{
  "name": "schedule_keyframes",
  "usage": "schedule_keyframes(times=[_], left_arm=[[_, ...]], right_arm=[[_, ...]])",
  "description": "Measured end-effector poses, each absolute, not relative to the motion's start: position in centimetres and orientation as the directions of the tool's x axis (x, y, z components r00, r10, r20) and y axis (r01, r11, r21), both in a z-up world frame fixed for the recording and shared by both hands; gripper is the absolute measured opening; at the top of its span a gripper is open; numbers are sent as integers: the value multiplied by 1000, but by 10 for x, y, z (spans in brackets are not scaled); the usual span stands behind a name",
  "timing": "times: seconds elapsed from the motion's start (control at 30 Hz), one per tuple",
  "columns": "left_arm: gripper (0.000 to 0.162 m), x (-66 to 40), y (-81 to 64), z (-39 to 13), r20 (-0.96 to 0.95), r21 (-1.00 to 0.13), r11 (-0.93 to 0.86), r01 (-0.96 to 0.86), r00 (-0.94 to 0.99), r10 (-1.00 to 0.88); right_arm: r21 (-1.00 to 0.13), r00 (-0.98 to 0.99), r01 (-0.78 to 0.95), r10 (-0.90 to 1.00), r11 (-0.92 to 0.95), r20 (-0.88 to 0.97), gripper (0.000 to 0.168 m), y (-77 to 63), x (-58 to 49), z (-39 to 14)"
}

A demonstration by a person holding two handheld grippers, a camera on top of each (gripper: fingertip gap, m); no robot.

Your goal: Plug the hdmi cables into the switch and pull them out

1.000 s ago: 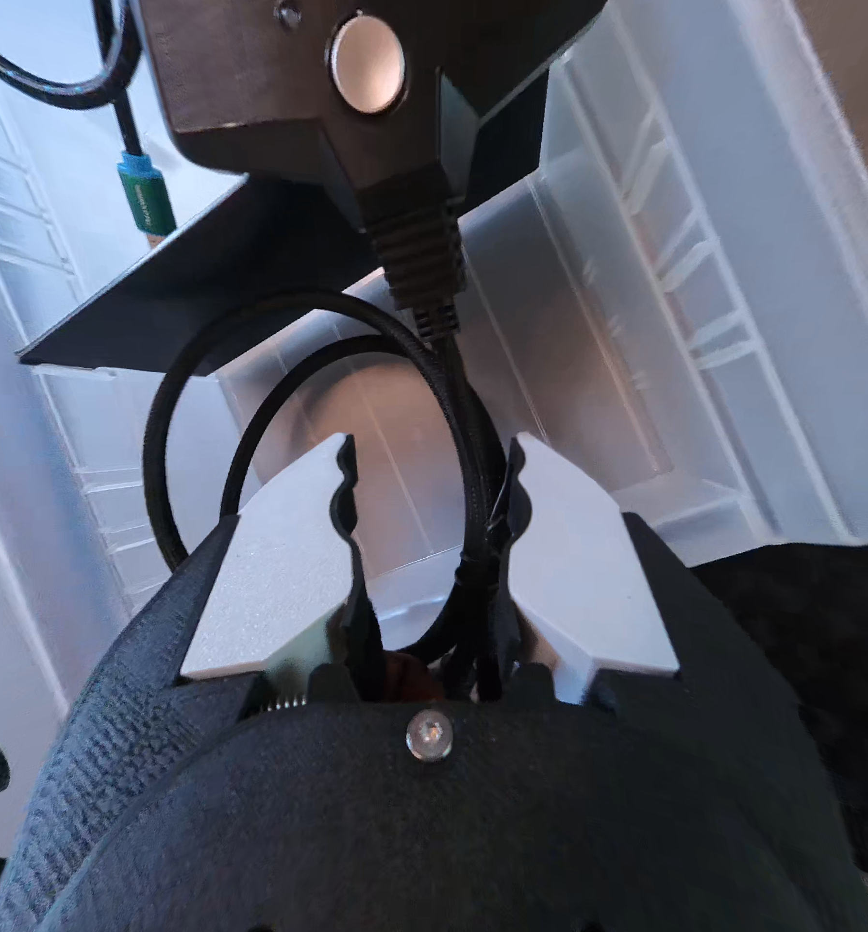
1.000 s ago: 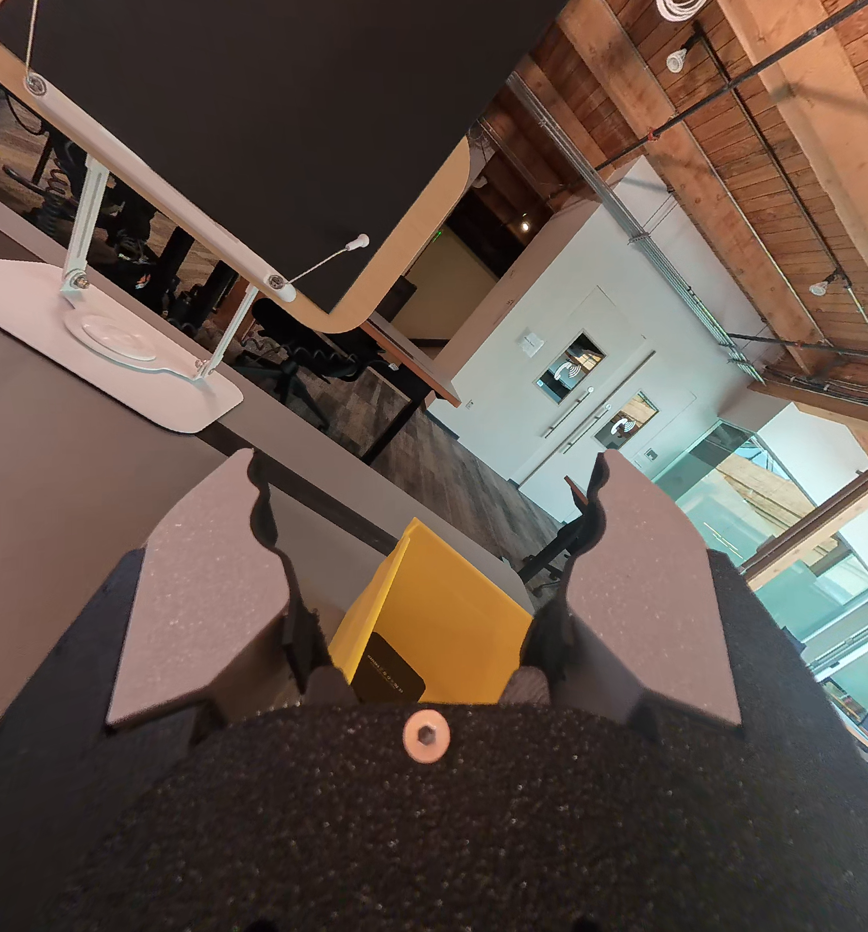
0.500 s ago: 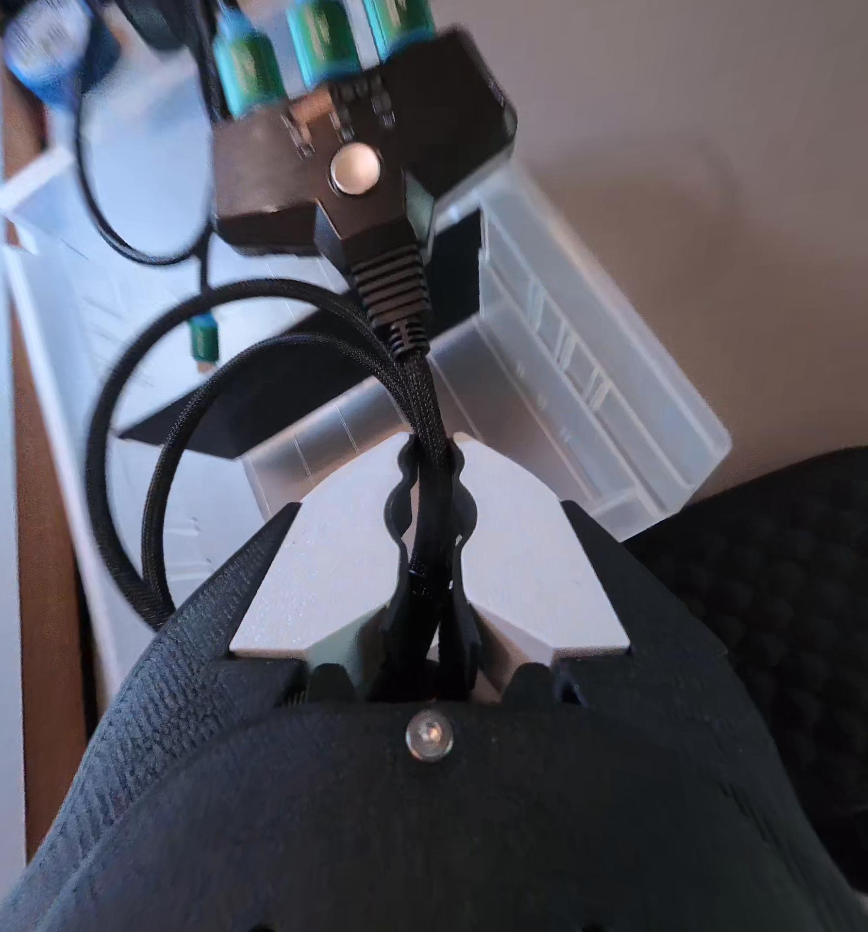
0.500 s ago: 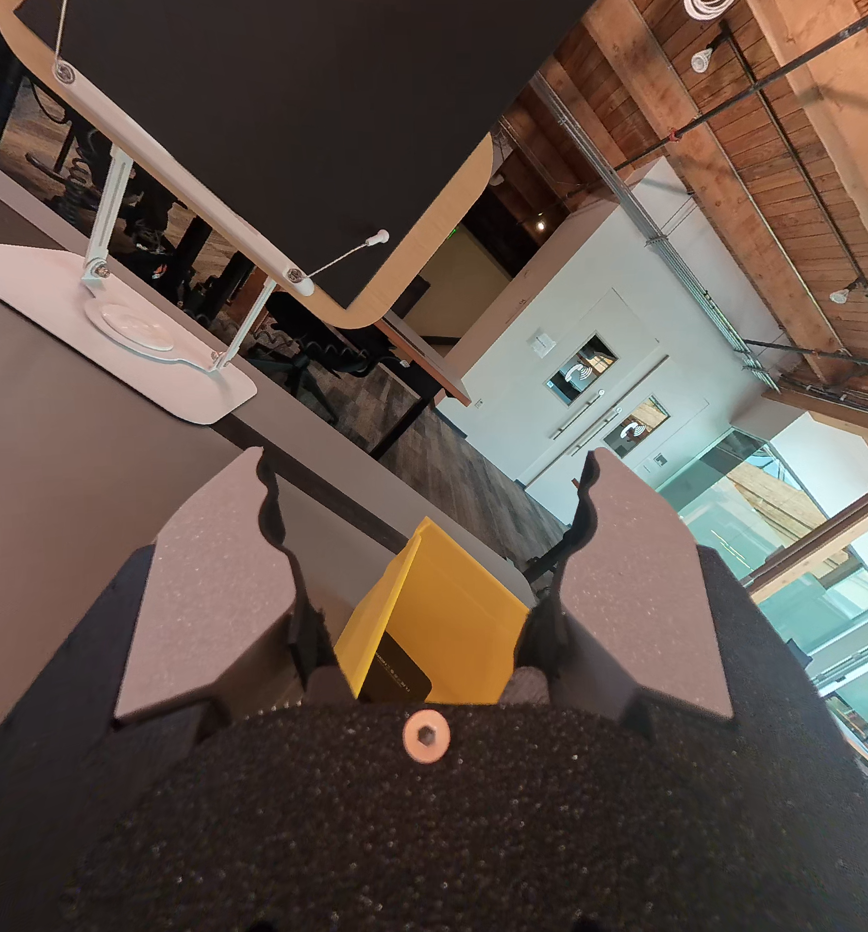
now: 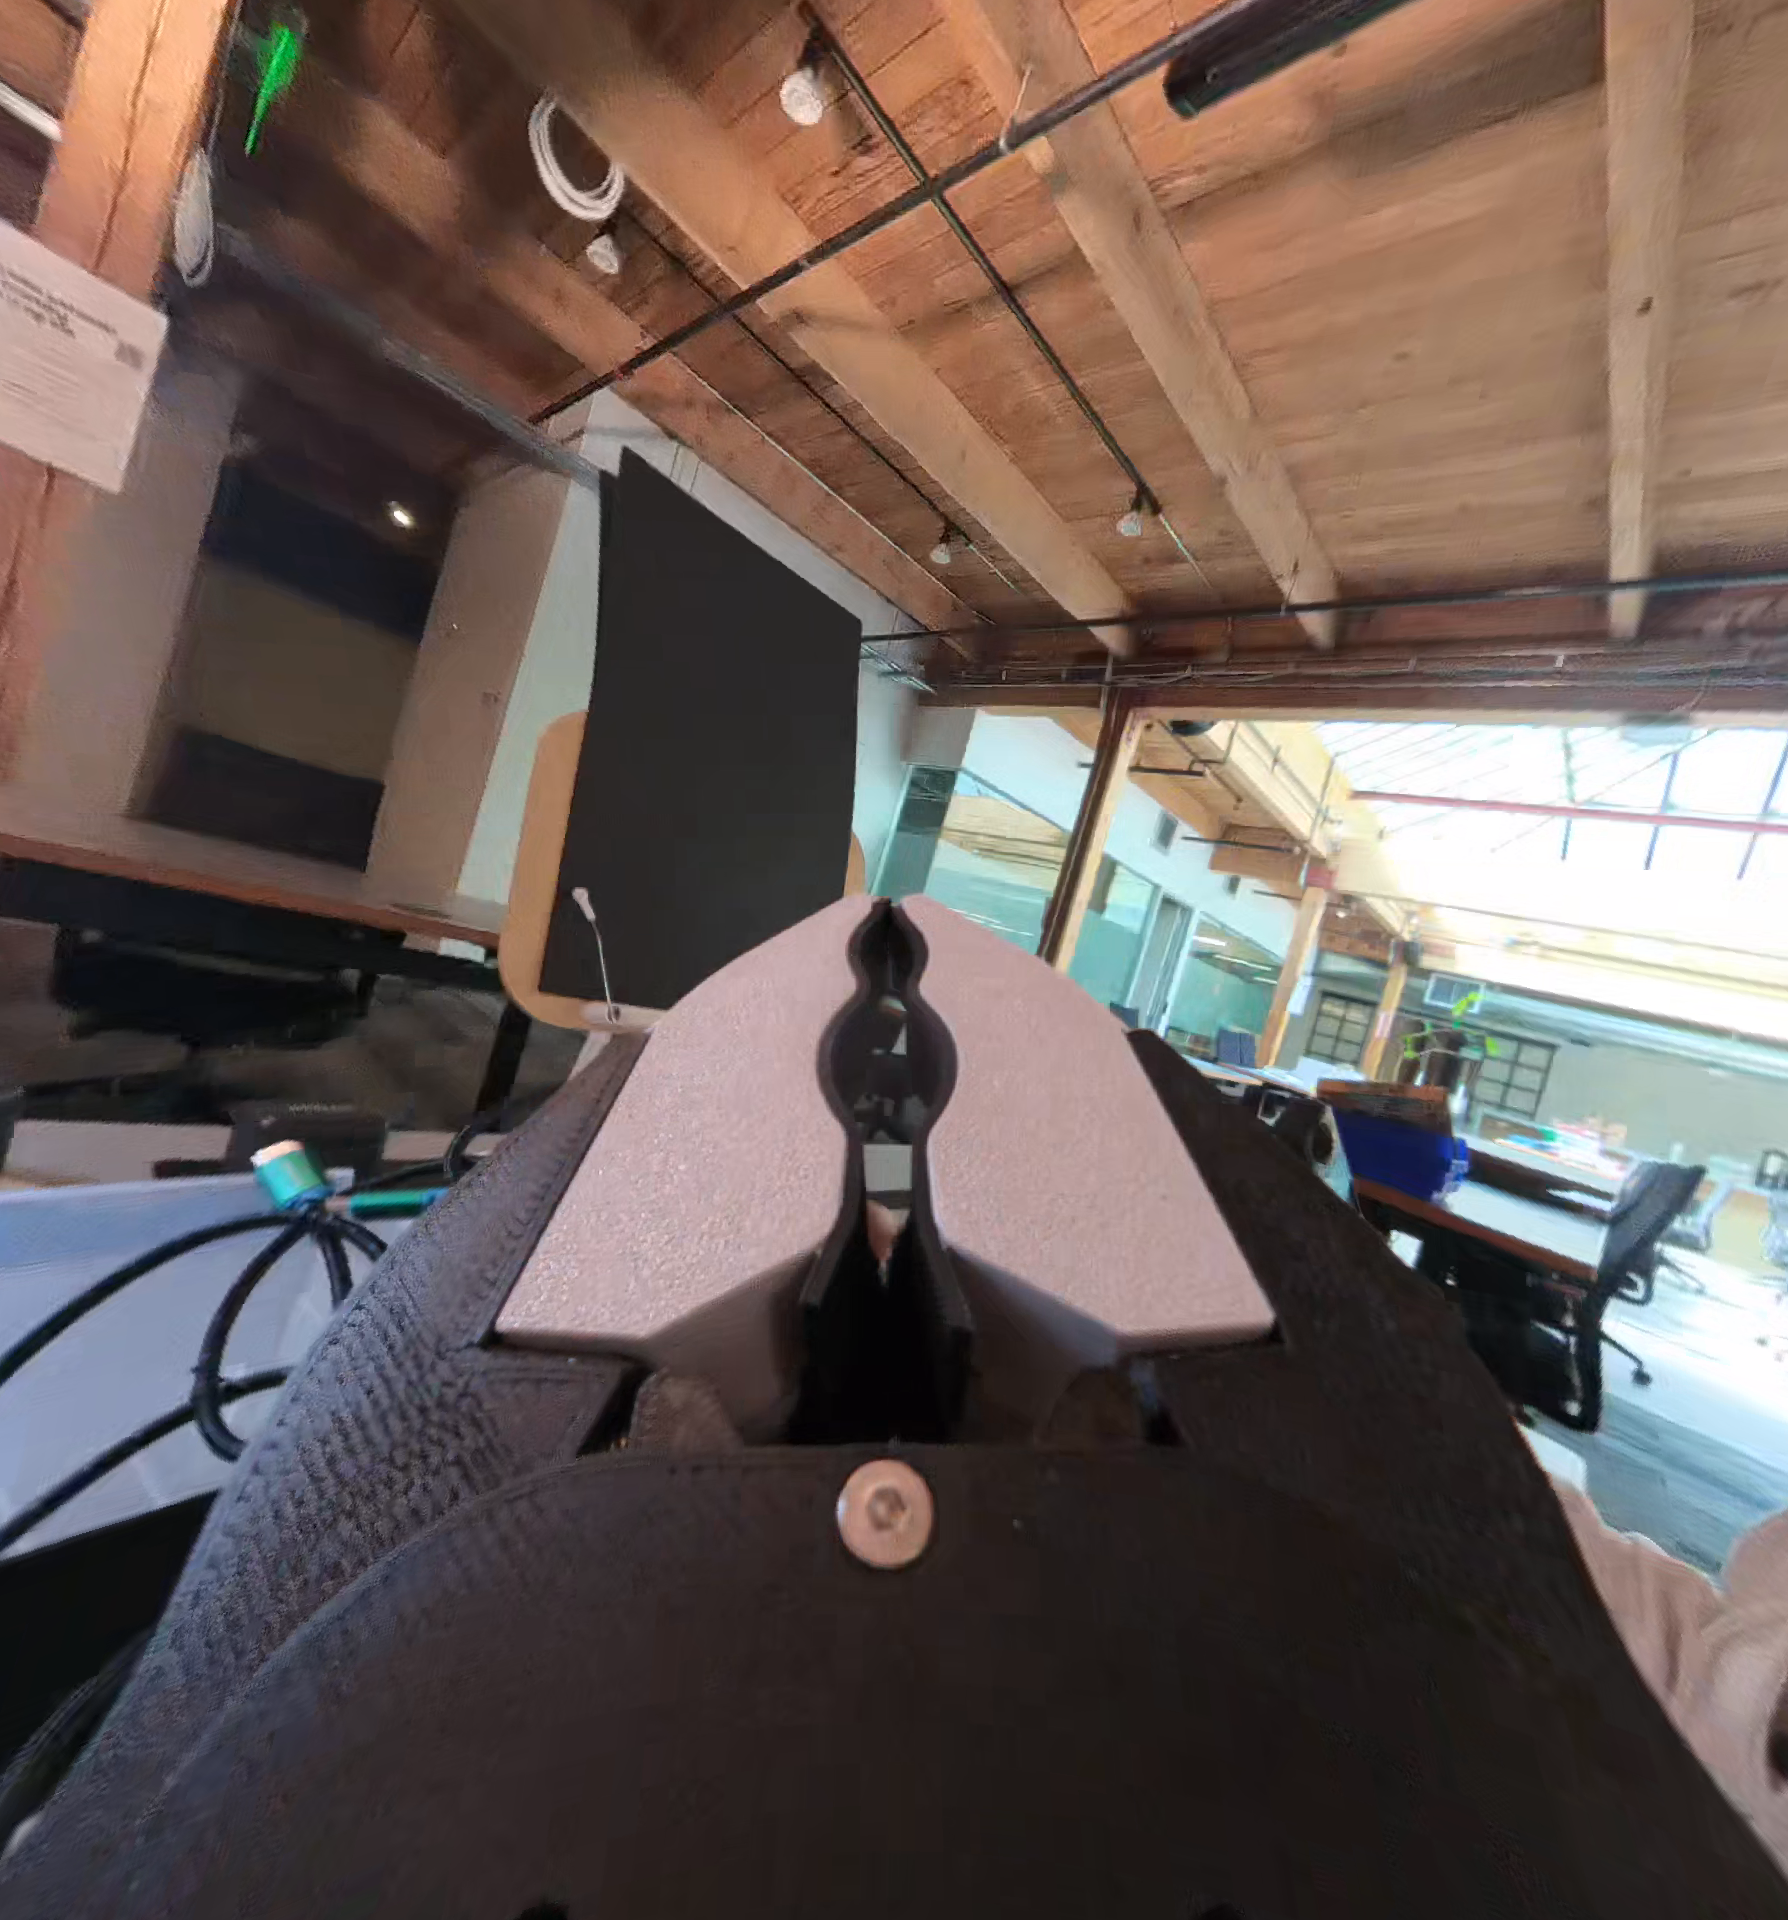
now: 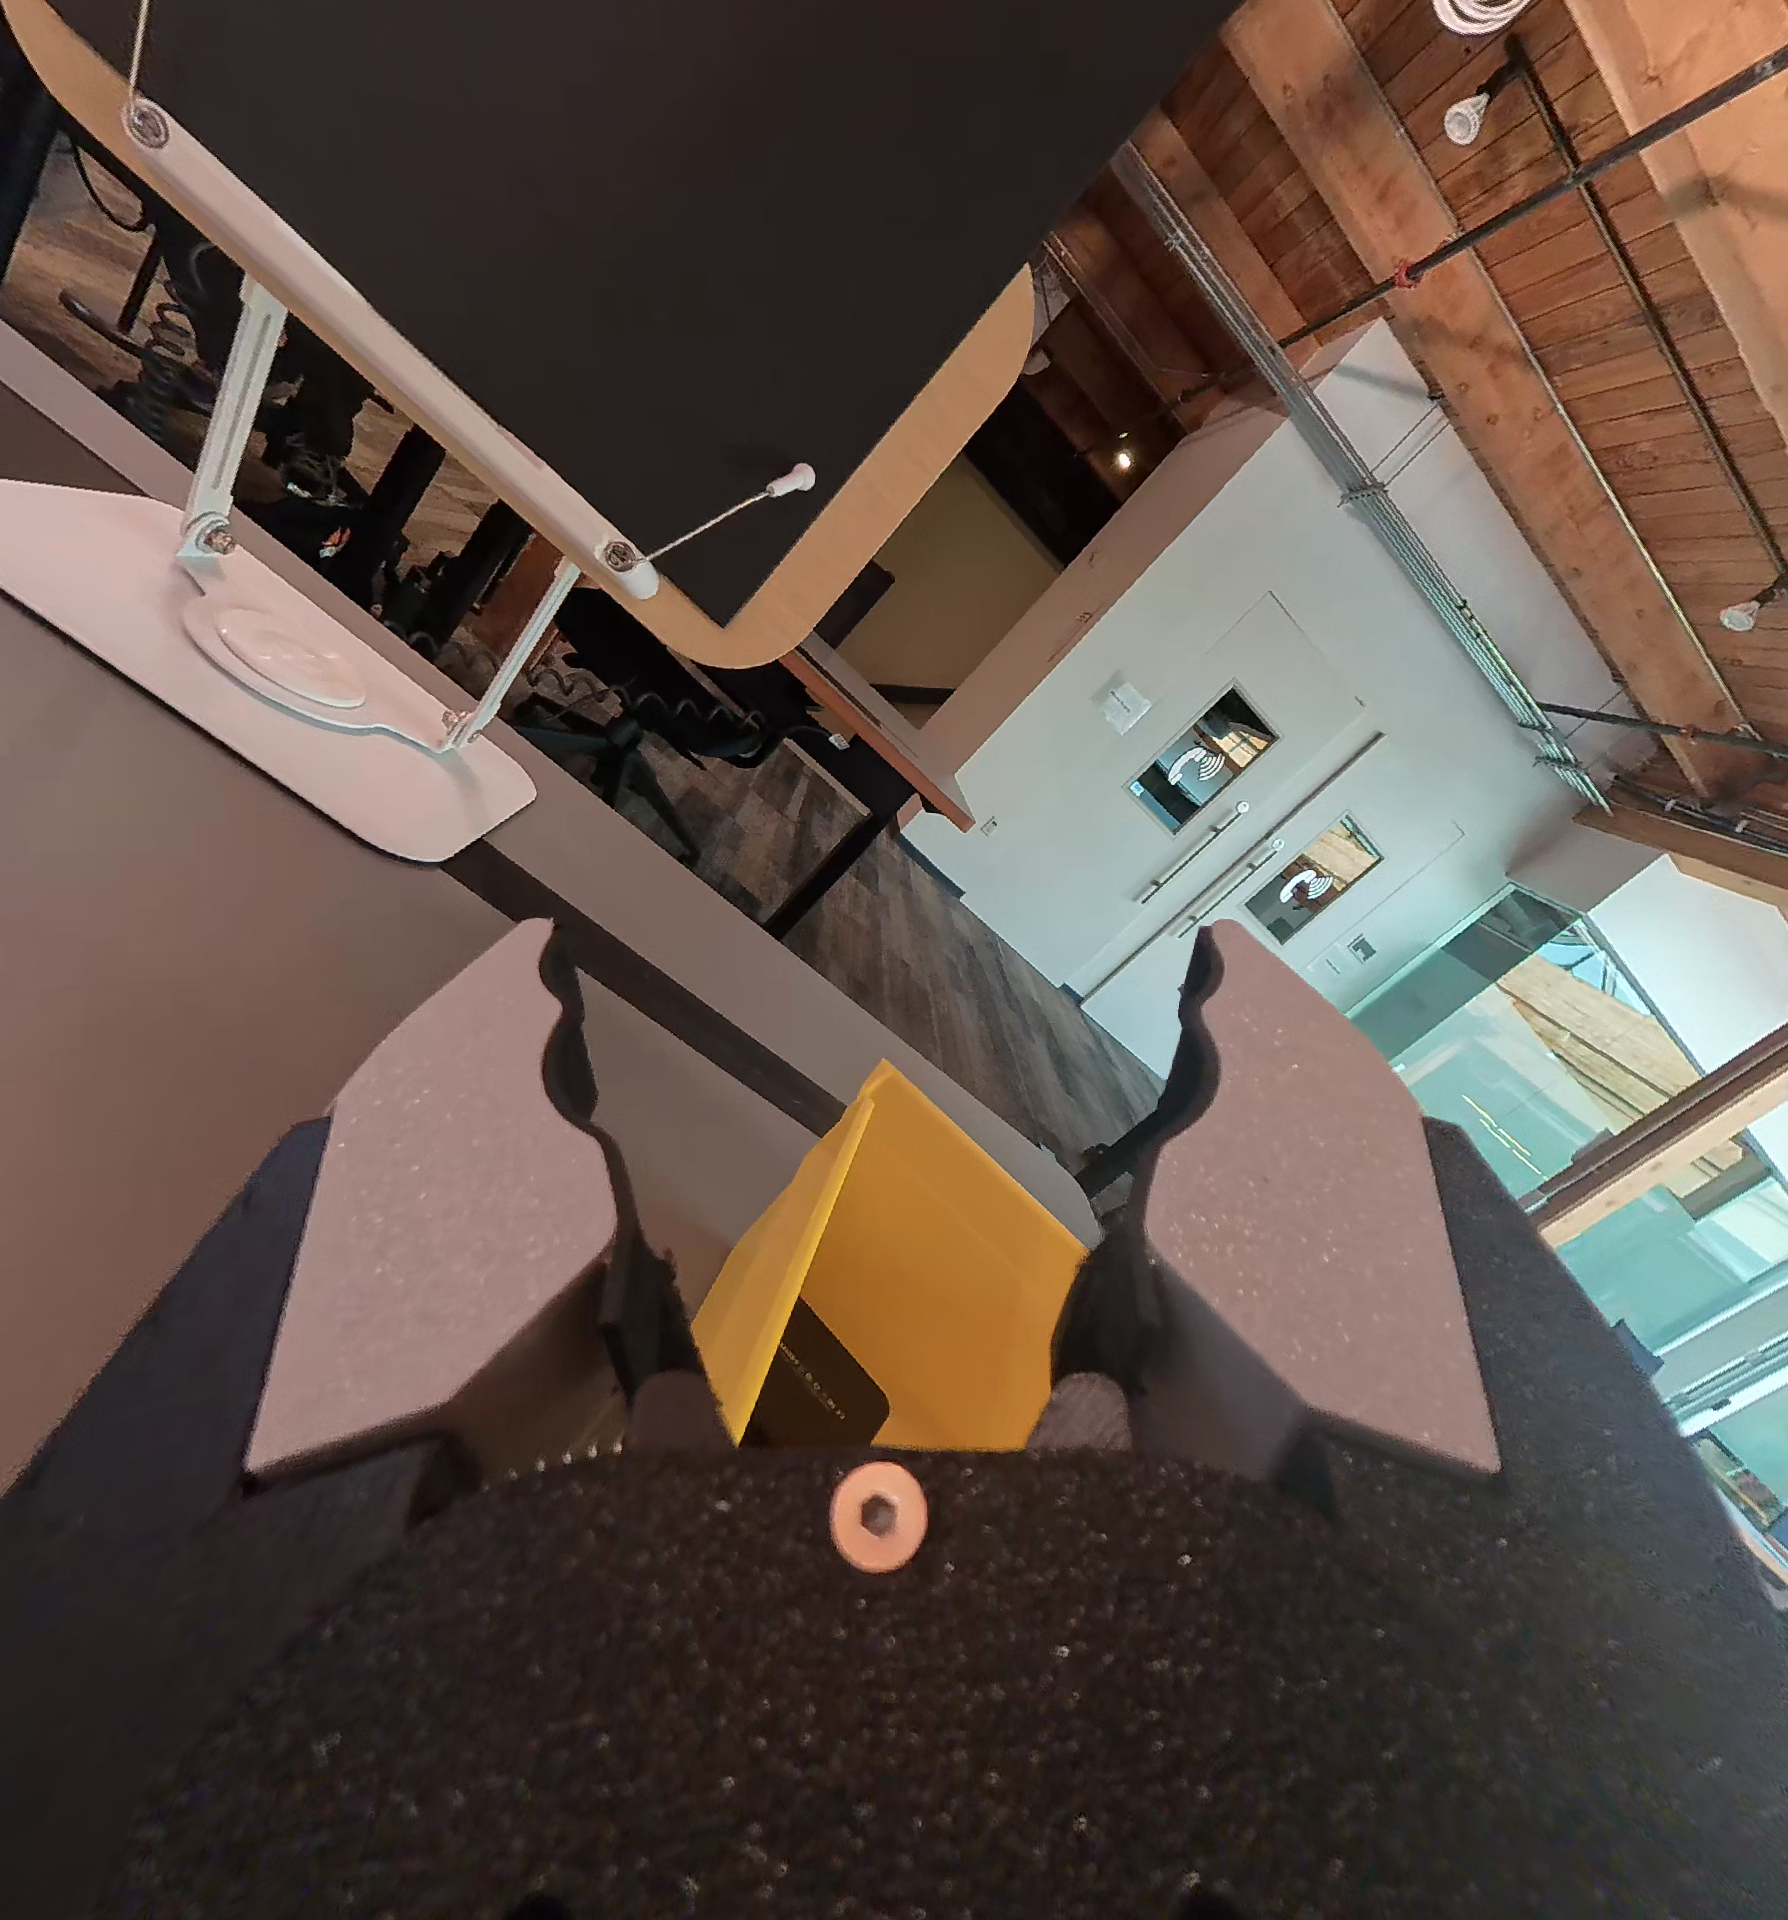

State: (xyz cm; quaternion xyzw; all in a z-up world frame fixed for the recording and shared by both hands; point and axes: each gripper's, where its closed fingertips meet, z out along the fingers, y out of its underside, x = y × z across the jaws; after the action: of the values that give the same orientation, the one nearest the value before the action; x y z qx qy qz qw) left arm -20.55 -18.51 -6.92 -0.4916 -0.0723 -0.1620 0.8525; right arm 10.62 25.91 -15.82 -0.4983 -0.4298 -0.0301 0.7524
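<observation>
My left gripper [image 5: 892, 914] is shut, its pale pads meet at the tips, and nothing shows between them. It points up at the room and the wooden ceiling. Black HDMI cables [image 5: 142, 1309] with a green plug [image 5: 287, 1174] lie at the lower left of the left wrist view, over a pale bin [image 5: 59, 1247]. The switch is out of view. My right gripper [image 6: 874, 966] is wide open and empty above a grey table [image 6: 142, 987]. A yellow bin [image 6: 921, 1247] lies beyond its jaws, untouched.
A black board [image 6: 557, 260] on a white stand [image 6: 246, 665] rises at the table's far side; it also shows in the left wrist view [image 5: 713, 748]. A person's sleeve [image 5: 1752, 1662] is at the lower right. Desks and chairs stand farther off.
My left gripper closed on the switch's black braided cable, then the cable left the grasp. The pads now meet on nothing and the gripper has swung upward. The right gripper barely moved.
</observation>
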Motion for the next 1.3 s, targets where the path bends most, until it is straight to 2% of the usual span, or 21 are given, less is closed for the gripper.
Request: schedule_keyframes(times=[0.1,0.13,0.2,0.27,0.33,0.47,0.6,0.67,0.7,0.77,0.83,0.9,0.97,1.07,1.23,1.27,1.3], left_arm=[[0,-222,-178,-100,178,-941,298,158,983,40],[0,-221,-176,-107,146,-965,231,126,987,71],[0,-217,-174,-106,110,-976,200,89,989,96],[8,-217,-169,-103,92,-977,202,61,985,143],[14,-218,-161,-112,59,-992,117,38,980,187],[41,-220,-149,-162,-78,-970,-244,-14,964,253],[68,-227,-151,-215,-173,-813,-582,27,943,285],[91,-228,-147,-223,-191,-782,-623,25,941,278],[95,-226,-143,-221,-172,-796,-605,30,947,273],[98,-231,-144,-218,-171,-803,-593,58,931,322],[94,-241,-158,-224,-243,-745,-662,82,891,383],[74,-238,-170,-234,-282,-668,-737,101,882,377],[66,-232,-175,-241,-283,-619,-777,114,890,356],[67,-229,-176,-260,-285,-528,-839,128,905,317],[80,-242,-171,-301,-301,-366,-912,187,903,306],[78,-243,-166,-310,-274,-357,-913,197,912,304],[69,-244,-164,-320,-242,-335,-917,219,920,308]], right_arm=[[-726,631,465,386,506,673,109,258,105,-157],[-728,631,463,389,506,672,109,258,105,-157],[-724,625,471,389,505,677,109,258,104,-159],[-720,621,478,385,504,682,109,258,104,-159],[-718,621,478,384,507,684,108,258,104,-159],[-719,622,474,385,508,682,108,257,104,-158],[-712,616,482,380,511,690,108,257,104,-158],[-708,614,486,375,513,694,108,256,104,-157],[-706,614,488,373,513,696,108,257,104,-157],[-706,615,489,371,513,696,108,257,105,-157],[-708,616,487,374,511,693,108,257,105,-157],[-708,615,489,374,510,694,108,257,105,-157],[-705,613,492,373,511,697,108,257,105,-157],[-705,612,490,374,512,697,108,257,104,-158],[-702,616,496,362,512,700,108,257,106,-156],[-703,618,493,362,513,698,108,257,107,-155],[-704,620,491,362,513,696,108,257,107,-155]])
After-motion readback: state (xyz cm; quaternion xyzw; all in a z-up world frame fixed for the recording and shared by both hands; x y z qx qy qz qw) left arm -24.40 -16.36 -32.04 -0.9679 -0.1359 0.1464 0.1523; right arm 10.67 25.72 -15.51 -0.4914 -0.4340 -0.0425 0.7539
